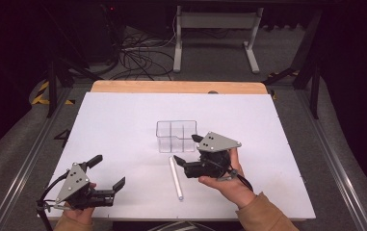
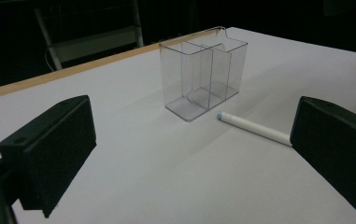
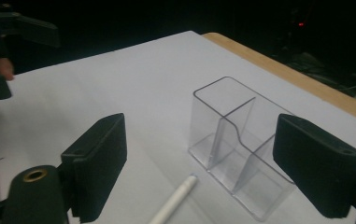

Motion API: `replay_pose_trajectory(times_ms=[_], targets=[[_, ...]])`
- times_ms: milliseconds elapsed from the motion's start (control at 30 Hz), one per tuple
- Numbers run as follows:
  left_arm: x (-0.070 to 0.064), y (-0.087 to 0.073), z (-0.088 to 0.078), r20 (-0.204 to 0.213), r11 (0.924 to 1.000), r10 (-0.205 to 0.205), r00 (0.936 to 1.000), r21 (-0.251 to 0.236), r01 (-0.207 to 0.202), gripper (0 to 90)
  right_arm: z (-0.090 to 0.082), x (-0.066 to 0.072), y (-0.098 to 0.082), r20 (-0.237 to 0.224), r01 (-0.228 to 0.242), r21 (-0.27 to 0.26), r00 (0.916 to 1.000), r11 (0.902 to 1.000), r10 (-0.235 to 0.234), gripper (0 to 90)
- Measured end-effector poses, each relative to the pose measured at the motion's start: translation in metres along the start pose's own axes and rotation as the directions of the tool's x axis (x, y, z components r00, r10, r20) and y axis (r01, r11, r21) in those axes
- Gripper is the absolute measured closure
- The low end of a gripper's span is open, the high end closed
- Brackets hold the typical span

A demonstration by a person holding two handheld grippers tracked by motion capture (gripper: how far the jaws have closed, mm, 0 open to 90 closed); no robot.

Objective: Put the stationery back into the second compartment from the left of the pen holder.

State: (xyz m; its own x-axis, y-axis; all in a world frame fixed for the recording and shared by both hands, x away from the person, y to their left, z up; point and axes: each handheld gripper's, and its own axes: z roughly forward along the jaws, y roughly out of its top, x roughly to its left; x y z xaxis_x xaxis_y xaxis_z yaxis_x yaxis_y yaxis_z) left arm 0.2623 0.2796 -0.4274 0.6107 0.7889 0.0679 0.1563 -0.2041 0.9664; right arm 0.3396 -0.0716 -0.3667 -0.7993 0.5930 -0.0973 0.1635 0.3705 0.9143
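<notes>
Clear plastic organizer [image 1: 176, 136] upright near the middle of the white table [image 1: 123, 125], split by inner walls into compartments, all bare. White pen [image 1: 176, 177] flat just near of it, apart from it, running near-to-far with its far tip close to the organizer's near wall.

Left gripper [image 1: 109, 172] low at the near-left corner, held in a hand [image 1: 77, 214], jaws spread wide, nothing between them; well left of the pen. Right gripper [image 1: 187, 150] held in a hand [image 1: 224, 183] just right of the pen, jaws spread, gripping nothing, its upper jaw close beside the organizer's right near corner.

Broad bare surface left and far of the organizer. Wooden strip [image 1: 178, 87] along the far edge. Bare white margin right of the right hand, up to the table's right edge.
</notes>
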Motion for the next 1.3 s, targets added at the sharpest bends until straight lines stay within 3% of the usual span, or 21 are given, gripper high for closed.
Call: replay_pose_trajectory(times_ms=[100,300,400,433,533,600,667,700,733,767,800,833,867,900,933,967,1000,1167,1233,1267,1300], targets=[[0.000,0.000,0.000,0.001,1.0000,0.002,1.0000,0.000,-0.002,1.2,0.000,0.001,0.002,0.009,-0.009,0.015,0.9999,0.9998,0.009,19.1],[0.000,0.000,0.000,0.002,1.0000,0.003,1.0000,-0.002,-0.003,1.2,0.006,0.005,0.002,0.038,0.036,0.058,0.9986,0.9977,-0.038,23.6],[0.000,0.000,0.000,0.002,1.0000,0.002,1.0000,0.000,-0.002,1.2,0.009,0.006,0.001,0.057,0.013,0.092,0.9982,0.9957,-0.019,23.9],[0.000,0.000,0.000,0.002,1.0000,0.003,1.0000,0.000,-0.003,1.2,0.012,0.007,0.001,0.064,-0.001,0.129,0.9979,0.9916,-0.007,22.8],[0.000,0.000,0.000,0.001,1.0000,0.002,1.0000,-0.001,-0.002,1.2,0.015,0.009,0.000,0.077,-0.010,0.152,0.9970,0.9883,-0.002,21.0],[0.000,0.000,-0.001,0.002,1.0000,0.002,1.0000,0.001,-0.002,1.2,0.018,0.009,-0.001,0.076,-0.035,0.175,0.9969,0.9840,0.022,20.7],[0.000,0.000,0.000,0.002,1.0000,0.002,1.0000,0.000,-0.002,1.2,0.023,0.007,-0.003,0.071,-0.089,0.214,0.9946,0.9728,0.076,19.9],[0.000,0.000,0.000,0.002,1.0000,0.002,1.0000,-0.002,-0.002,1.2,0.023,0.007,-0.003,0.071,-0.089,0.214,0.9946,0.9728,0.076,19.9],[0.000,0.000,0.000,0.001,1.0000,0.003,1.0000,-0.002,-0.003,1.2,0.027,0.006,-0.004,0.078,-0.127,0.239,0.9907,0.9627,0.112,20.3],[0.000,0.000,-0.001,0.002,1.0000,0.002,1.0000,-0.001,-0.002,1.2,0.027,0.006,-0.004,0.078,-0.127,0.239,0.9907,0.9627,0.112,20.3],[0.000,0.000,0.000,0.002,1.0000,0.002,1.0000,0.000,-0.002,1.2,0.030,0.006,-0.005,0.085,-0.159,0.277,0.9863,0.9476,0.141,20.6],[0.000,0.000,0.000,0.002,1.0000,0.002,1.0000,0.000,-0.002,1.2,0.030,0.006,-0.005,0.085,-0.159,0.277,0.9863,0.9476,0.141,20.6],[0.000,0.000,0.000,0.002,1.0000,0.002,1.0000,0.000,-0.002,1.2,0.034,0.006,-0.006,0.091,-0.196,0.308,0.9802,0.9310,0.176,20.6],[0.000,0.000,0.000,0.002,1.0000,0.002,1.0000,0.000,-0.002,1.2,0.034,0.006,-0.006,0.091,-0.196,0.308,0.9802,0.9310,0.176,20.6],[0.000,0.000,-0.001,0.001,1.0000,0.003,1.0000,0.002,-0.003,1.2,0.038,0.006,-0.007,0.105,-0.216,0.339,0.9760,0.9156,0.191,21.2],[0.001,0.000,-0.001,0.001,1.0000,0.003,1.0000,0.002,-0.003,1.2,0.040,0.006,-0.007,0.110,-0.227,0.350,0.9733,0.9086,0.201,21.7],[0.001,0.000,-0.001,0.000,1.0000,0.005,1.0000,0.001,-0.005,1.2,0.040,0.006,-0.007,0.110,-0.227,0.350,0.9733,0.9086,0.201,21.7],[0.001,0.000,-0.001,0.002,1.0000,0.004,1.0000,0.002,-0.004,1.2,0.049,0.005,-0.011,0.127,-0.274,0.415,0.9617,0.8678,0.243,26.1],[0.001,0.000,0.000,0.002,1.0000,0.003,1.0000,0.000,-0.003,1.2,0.054,0.004,-0.013,0.140,-0.304,0.449,0.9527,0.8404,0.270,28.7],[0.001,0.000,0.000,0.002,1.0000,0.003,1.0000,0.000,-0.003,1.2,0.054,0.004,-0.013,0.140,-0.304,0.449,0.9527,0.8404,0.270,28.7],[0.001,0.000,0.000,0.002,1.0000,0.003,1.0000,0.000,-0.003,1.2,0.059,0.004,-0.015,0.161,-0.318,0.469,0.9481,0.8241,0.275,31.5]])
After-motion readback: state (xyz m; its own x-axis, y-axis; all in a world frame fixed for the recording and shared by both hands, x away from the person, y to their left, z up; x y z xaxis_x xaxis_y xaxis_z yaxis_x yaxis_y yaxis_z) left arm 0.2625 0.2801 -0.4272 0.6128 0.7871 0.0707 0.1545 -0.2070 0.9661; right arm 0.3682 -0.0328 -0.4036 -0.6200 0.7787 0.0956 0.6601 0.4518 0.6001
